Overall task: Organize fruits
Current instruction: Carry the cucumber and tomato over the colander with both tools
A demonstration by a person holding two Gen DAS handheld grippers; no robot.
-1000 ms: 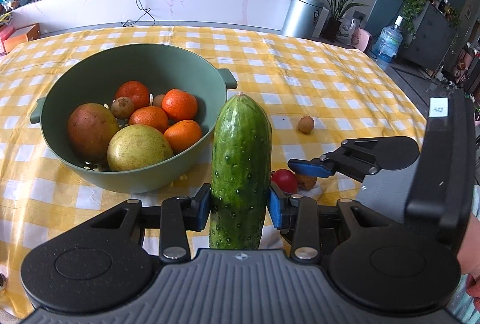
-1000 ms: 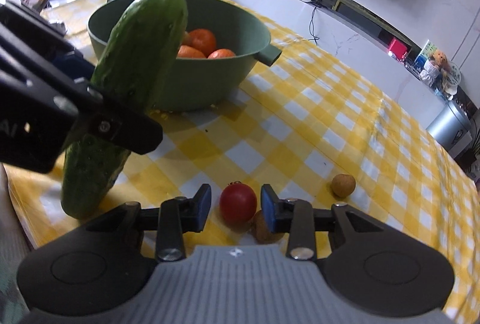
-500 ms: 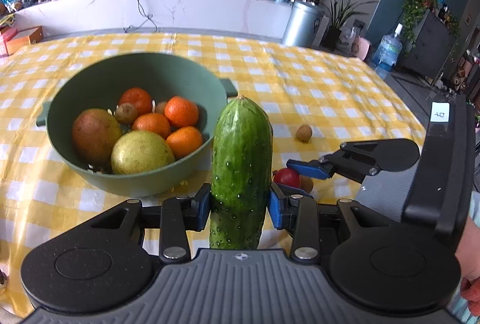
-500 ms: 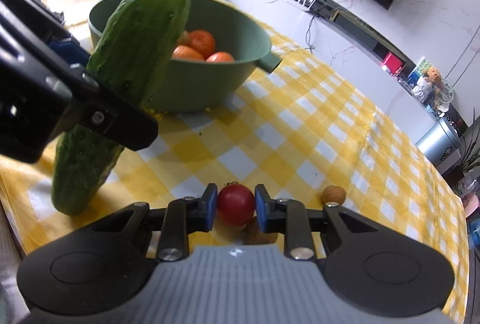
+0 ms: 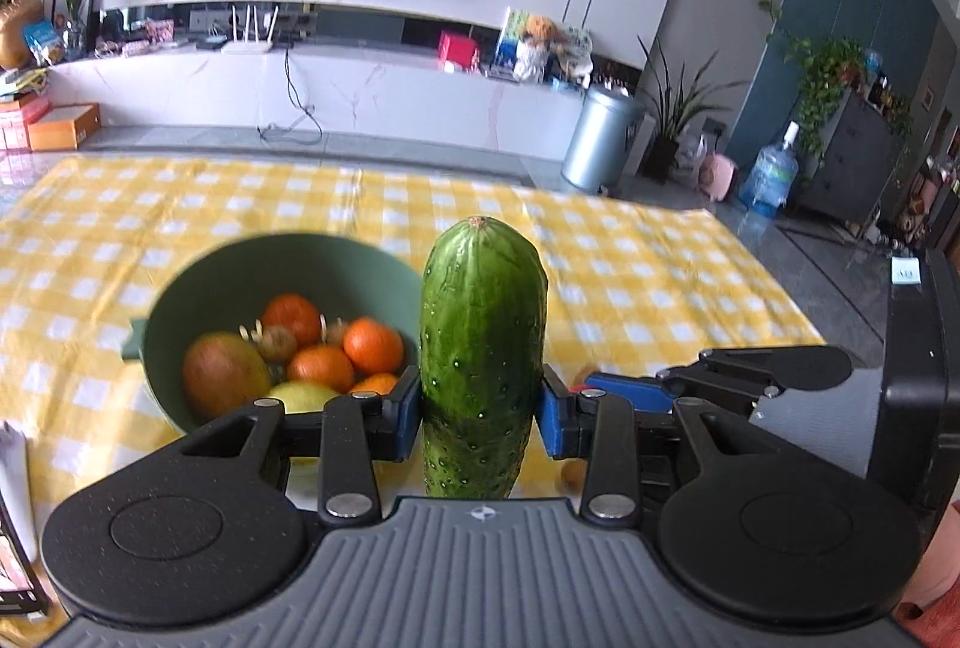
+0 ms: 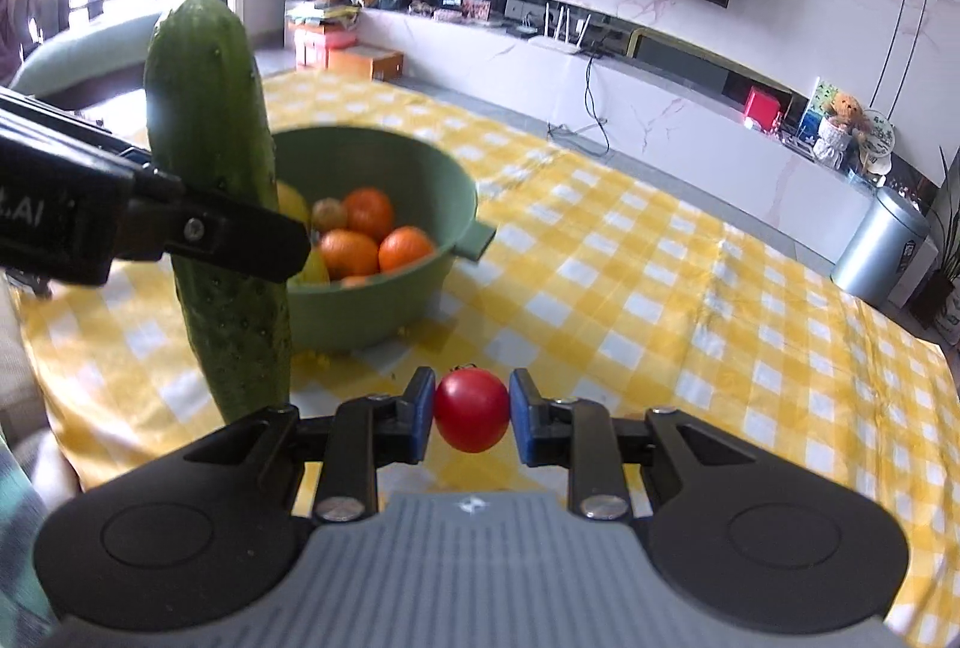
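Cucumber's [image 5: 480, 348] base behind claw body

The cucumber [image 5: 480, 348] has a glossy, bumpy green skin. The tomato [image 6: 471, 410] is smooth and shiny. The bowl [image 6: 420, 180] looks like matt green plastic. The tablecloth [image 6: 660, 300] is checked cloth, slightly creased. The oranges [image 6: 348, 252] have a dull, finely pitted peel.

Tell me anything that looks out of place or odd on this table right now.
One small brown fruit lies loose on the checked cloth, apart from the green bowl holding the rest. Yellow bits are scattered at the bowl's base. Nothing looks damaged.
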